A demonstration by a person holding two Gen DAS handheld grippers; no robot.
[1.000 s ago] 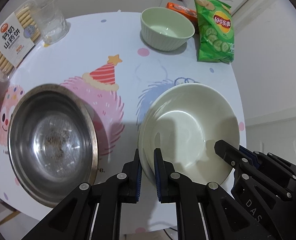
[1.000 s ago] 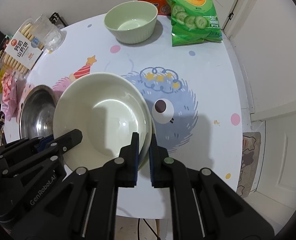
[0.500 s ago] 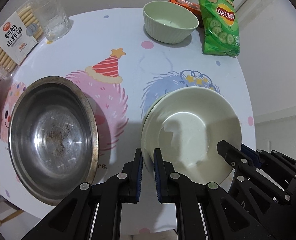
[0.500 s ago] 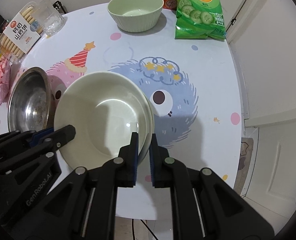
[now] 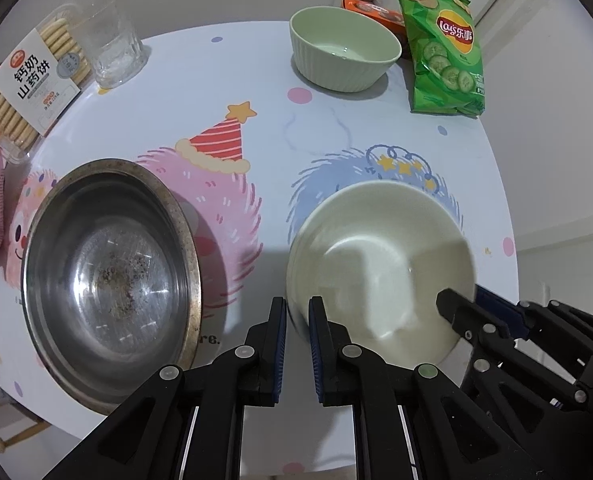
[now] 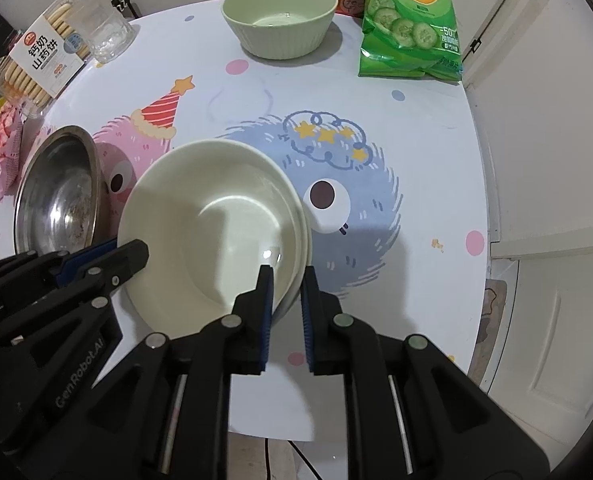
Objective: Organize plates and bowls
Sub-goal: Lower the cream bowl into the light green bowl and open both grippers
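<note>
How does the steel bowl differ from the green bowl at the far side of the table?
The steel bowl is shiny grey metal with smooth walls; the green bowl is pale green with ribbed outer walls. The steel bowl looks wider and shallower, the green bowl narrower and deeper. The steel bowl has brown specks on its bottom; the green bowl looks clean. Both stand upright and apart from the grippers, which both grip the white bowl.

Black left gripper, blue finger pads, silver screws, right gripper alike, "GenRobot.AI" lettering
</note>
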